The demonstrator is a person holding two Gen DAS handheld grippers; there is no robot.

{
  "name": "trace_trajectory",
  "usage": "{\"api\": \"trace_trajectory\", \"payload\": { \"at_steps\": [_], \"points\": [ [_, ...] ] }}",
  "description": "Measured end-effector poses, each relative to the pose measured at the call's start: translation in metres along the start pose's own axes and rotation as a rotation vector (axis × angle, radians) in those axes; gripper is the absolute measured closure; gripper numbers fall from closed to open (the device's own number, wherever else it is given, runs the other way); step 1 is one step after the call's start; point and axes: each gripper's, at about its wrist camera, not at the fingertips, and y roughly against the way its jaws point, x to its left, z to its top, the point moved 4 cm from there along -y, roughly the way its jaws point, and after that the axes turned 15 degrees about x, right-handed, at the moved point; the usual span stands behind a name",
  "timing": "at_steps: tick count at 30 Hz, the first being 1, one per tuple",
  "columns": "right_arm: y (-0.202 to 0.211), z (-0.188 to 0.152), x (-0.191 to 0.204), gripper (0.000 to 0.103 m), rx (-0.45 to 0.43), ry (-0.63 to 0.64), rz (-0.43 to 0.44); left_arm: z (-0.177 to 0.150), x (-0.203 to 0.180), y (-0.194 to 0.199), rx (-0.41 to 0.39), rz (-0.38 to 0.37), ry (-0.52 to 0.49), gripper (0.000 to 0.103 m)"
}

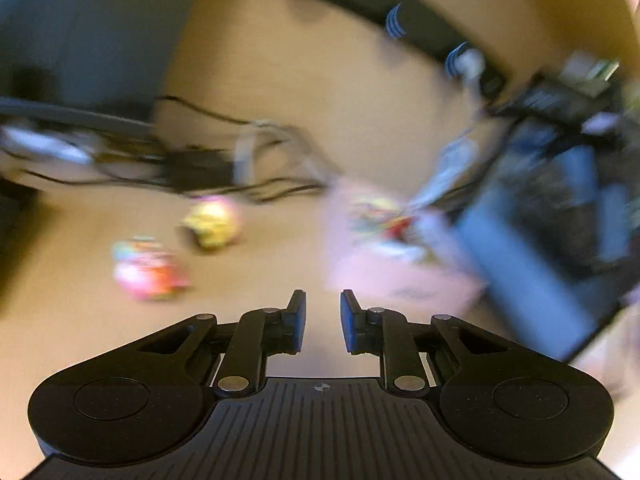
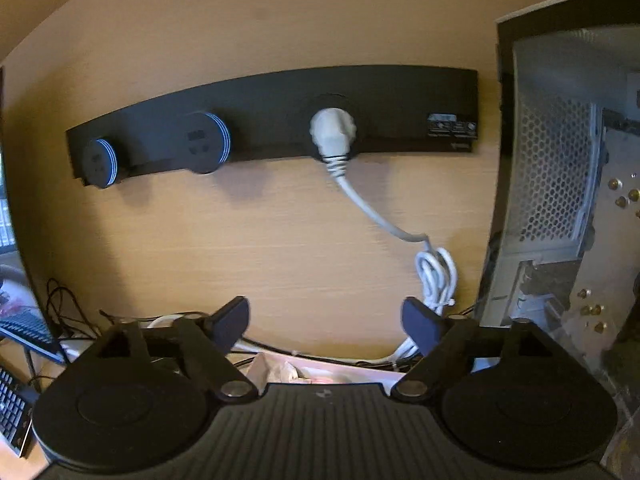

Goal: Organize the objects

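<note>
Against the wooden wall [image 2: 280, 220] a black socket strip [image 2: 380, 112] carries a white plug [image 2: 332, 130]. On the desk [image 1: 260, 272] a pink tray [image 1: 384, 268] holds small toys (blurred); a pink-orange toy [image 1: 146, 270] and a yellow toy [image 1: 210, 222] lie left of it. The left gripper [image 1: 323, 322] is clenched, empty; the right gripper [image 2: 325, 326] stands released, empty.

2 toys [image 1: 210, 222] on the desk [image 1: 280, 80] left of a tray [image 1: 400, 276], cables [image 1: 200, 168] behind them
</note>
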Motion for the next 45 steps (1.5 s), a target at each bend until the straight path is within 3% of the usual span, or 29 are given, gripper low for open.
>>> {"api": "trace_trajectory", "payload": {
  "at_steps": [2, 5, 9, 11, 14, 17, 23, 32, 37, 40, 42, 45],
  "points": [
    [0.004, -0.012, 0.011, 0.013, 0.011, 0.035, -0.006, 0.005, 0.013, -0.007, 0.020, 0.151, 0.014, 0.081],
    [0.009, -0.043, 0.028, 0.010, 0.041, 0.098, -0.032, 0.015, 0.037, -0.008, 0.019, 0.244, 0.055, 0.081],
    [0.012, -0.092, 0.051, 0.008, 0.104, 0.176, -0.043, 0.034, 0.069, -0.013, 0.038, 0.292, 0.168, 0.081],
    [0.013, -0.120, 0.062, 0.008, 0.139, 0.216, -0.048, 0.045, 0.083, -0.022, 0.065, 0.275, 0.242, 0.081],
    [0.014, -0.151, 0.075, 0.008, 0.191, 0.250, -0.040, 0.060, 0.090, -0.040, 0.085, 0.264, 0.263, 0.081],
    [0.015, -0.173, 0.082, 0.008, 0.228, 0.255, -0.028, 0.070, 0.098, -0.063, 0.177, 0.331, 0.285, 0.078],
    [0.021, -0.195, 0.085, 0.006, 0.270, 0.239, -0.003, 0.077, 0.085, -0.082, 0.227, 0.394, 0.143, 0.076],
    [0.023, -0.219, 0.090, 0.005, 0.300, 0.251, 0.010, 0.078, 0.080, -0.096, 0.262, 0.502, 0.087, 0.069],
    [0.026, -0.224, 0.097, 0.005, 0.290, 0.277, 0.011, 0.079, 0.087, -0.098, 0.261, 0.536, 0.110, 0.066],
    [0.028, -0.227, 0.099, 0.004, 0.275, 0.298, 0.004, 0.077, 0.092, -0.092, 0.245, 0.510, 0.144, 0.066],
    [0.028, -0.228, 0.099, 0.004, 0.273, 0.303, 0.006, 0.073, 0.095, -0.084, 0.236, 0.477, 0.176, 0.067],
    [0.023, -0.228, 0.102, 0.004, 0.280, 0.319, 0.015, 0.059, 0.102, -0.067, 0.220, 0.368, 0.244, 0.068]
  ]
}}
